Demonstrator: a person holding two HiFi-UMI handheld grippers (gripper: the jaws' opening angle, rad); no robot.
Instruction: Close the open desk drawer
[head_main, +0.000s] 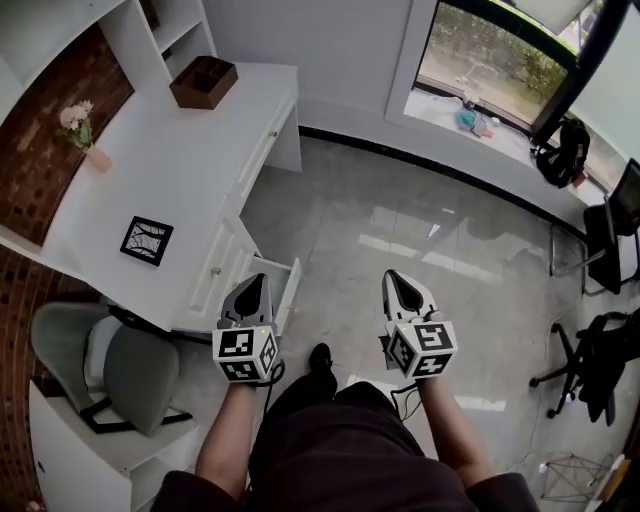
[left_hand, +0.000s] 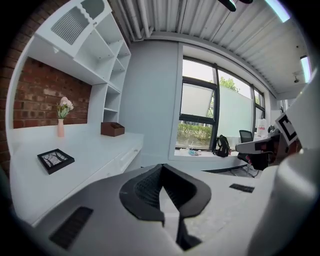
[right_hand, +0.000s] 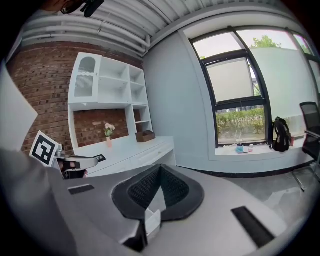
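The white desk runs along the left wall, with a stack of drawers on its front. One low drawer stands pulled out over the floor. My left gripper hovers right above it and hides part of it. This gripper is shut, with nothing between its jaws. My right gripper hangs over bare floor to the right of the drawer, also shut and holding nothing. Neither gripper view shows the drawer; both look level across the room.
On the desk are a black picture frame, a pink vase of flowers and a brown wooden box. A grey chair stands at the lower left. A backpack and black office chairs are at the right.
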